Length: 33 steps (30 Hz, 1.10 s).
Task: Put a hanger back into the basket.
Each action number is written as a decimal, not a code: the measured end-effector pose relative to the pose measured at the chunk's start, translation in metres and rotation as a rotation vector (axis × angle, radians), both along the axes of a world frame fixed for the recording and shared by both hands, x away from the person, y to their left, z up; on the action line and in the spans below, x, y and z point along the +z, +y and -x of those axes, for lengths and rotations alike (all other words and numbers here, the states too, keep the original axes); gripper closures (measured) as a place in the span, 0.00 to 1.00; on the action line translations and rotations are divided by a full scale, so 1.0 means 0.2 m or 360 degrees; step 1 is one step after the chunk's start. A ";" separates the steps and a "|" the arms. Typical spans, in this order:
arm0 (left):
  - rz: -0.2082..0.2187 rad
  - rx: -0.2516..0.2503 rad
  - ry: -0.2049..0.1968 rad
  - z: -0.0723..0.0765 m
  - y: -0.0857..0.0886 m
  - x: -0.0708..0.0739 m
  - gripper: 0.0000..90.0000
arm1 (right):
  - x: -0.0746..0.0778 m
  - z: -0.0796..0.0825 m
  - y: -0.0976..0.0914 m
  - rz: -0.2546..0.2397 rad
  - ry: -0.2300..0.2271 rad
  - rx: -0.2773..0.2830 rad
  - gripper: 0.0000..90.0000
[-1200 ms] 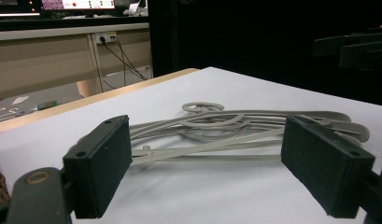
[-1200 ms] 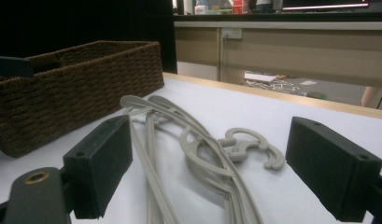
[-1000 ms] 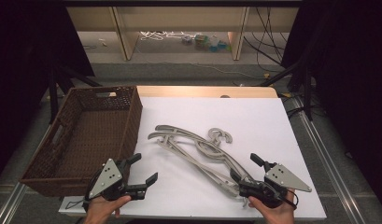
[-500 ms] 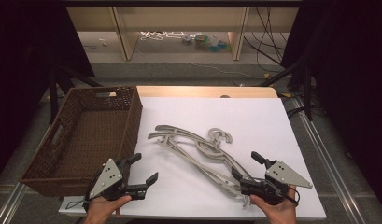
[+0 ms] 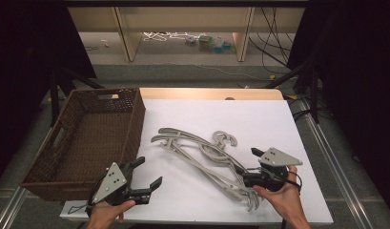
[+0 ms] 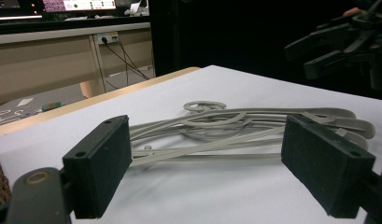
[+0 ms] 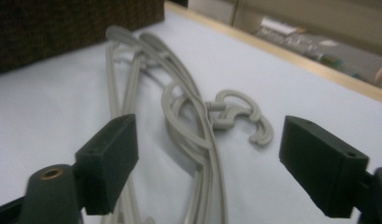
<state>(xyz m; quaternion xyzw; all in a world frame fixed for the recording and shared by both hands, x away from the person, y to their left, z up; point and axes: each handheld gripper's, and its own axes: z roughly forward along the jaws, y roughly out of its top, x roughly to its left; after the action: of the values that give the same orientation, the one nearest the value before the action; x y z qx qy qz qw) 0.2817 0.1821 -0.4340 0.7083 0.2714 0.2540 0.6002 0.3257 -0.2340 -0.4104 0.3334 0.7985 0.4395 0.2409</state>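
Note:
A pile of grey plastic hangers lies on the white table top, hooks toward the far side. My right gripper hovers over the pile's near right end. Its jaws stand wide but have just been closing a little. In the right gripper view the hangers' arms run between the pads, which do not press on them. My left gripper is open at the front left, apart from the pile. The left gripper view has the hangers beyond its gripper and the right gripper farther off.
A dark woven basket stands at the table's left side, close to my left gripper. Its wall also appears in the right gripper view. Shelves and cables lie on the floor beyond the table's wooden far edge.
My right gripper has moved forward and slightly up, toward the middle of the hanger pile. The left gripper and the hangers have stayed in place.

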 end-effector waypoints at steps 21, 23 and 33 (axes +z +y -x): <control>-0.0020 -0.0004 -0.0012 0.00 -0.01 0.00 0.18 | -0.19 -0.36 0.10 0.0329 0.0664 0.0121 0.47; -0.0038 -0.0013 -0.0024 0.00 -0.01 -0.01 0.18 | -0.20 -0.37 0.11 0.0309 0.0675 0.0127 0.50; -0.0052 -0.0017 -0.0020 0.01 -0.02 0.00 0.18 | -0.22 -0.40 0.11 0.0324 0.0748 0.0144 0.63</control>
<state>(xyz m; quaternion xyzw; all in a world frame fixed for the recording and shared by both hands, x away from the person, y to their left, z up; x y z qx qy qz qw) 0.2806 0.1782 -0.4350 0.7178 0.2597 0.2596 0.5916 0.4061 -0.2128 -0.4548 0.3642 0.8868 0.2778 0.0612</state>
